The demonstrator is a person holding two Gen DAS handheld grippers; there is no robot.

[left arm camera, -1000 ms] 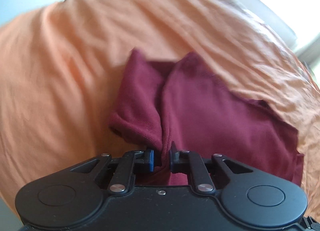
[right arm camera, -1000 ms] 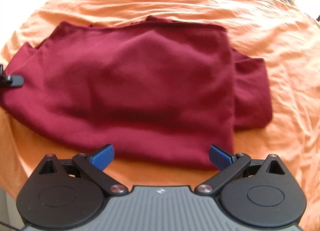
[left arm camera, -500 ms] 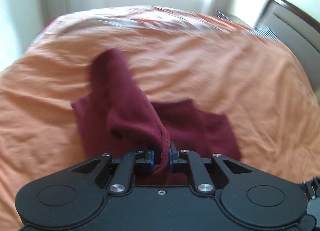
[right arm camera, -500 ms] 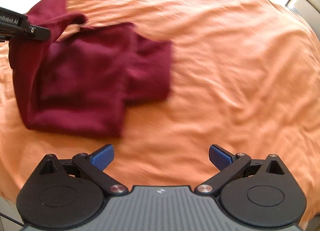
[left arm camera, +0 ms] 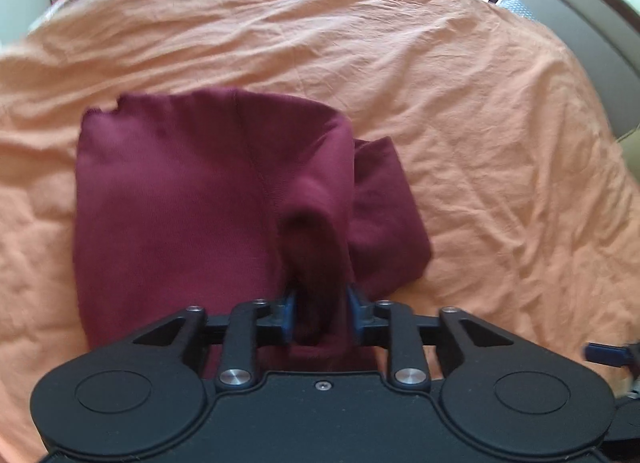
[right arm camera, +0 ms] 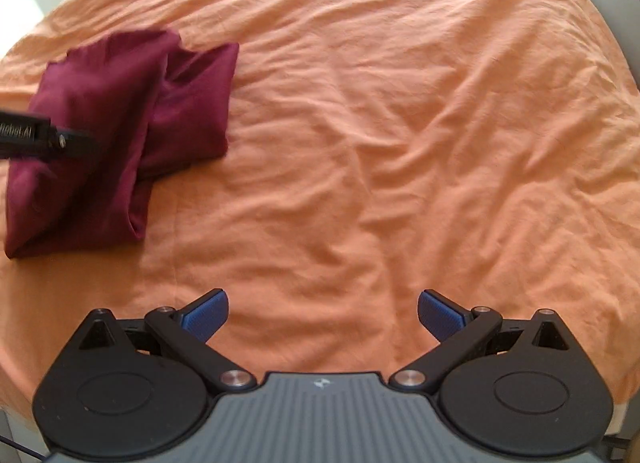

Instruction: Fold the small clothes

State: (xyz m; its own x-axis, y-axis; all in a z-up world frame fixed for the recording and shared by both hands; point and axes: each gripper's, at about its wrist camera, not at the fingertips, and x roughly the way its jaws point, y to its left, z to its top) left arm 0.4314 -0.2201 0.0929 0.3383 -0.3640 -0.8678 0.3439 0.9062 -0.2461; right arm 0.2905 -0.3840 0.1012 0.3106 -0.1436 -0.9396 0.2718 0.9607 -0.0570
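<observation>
The left gripper (left arm camera: 320,313) is clamped on a bunched ridge of the maroon garment (left arm camera: 176,199), though its blue pads sit wider apart than half a second ago, so the hold may be loosening. The left wrist view alone shows this pinch, and a sleeve-like flap poking out at about 3 o'clock from the folded body; it also catches a blurred blue tip of the other tool at its 4 o'clock edge. The right wrist view alone shows the whole bundle lying on the orange bedsheet (right arm camera: 400,123) at roughly 10 o'clock, with the left tool's black arm reaching over it from 9 o'clock. The right gripper (right arm camera: 322,313) is spread wide and empty, well apart from the cloth. Half a second earlier the lifted fabric stood up in a tall hump; now it lies laid over, folded flatter.
</observation>
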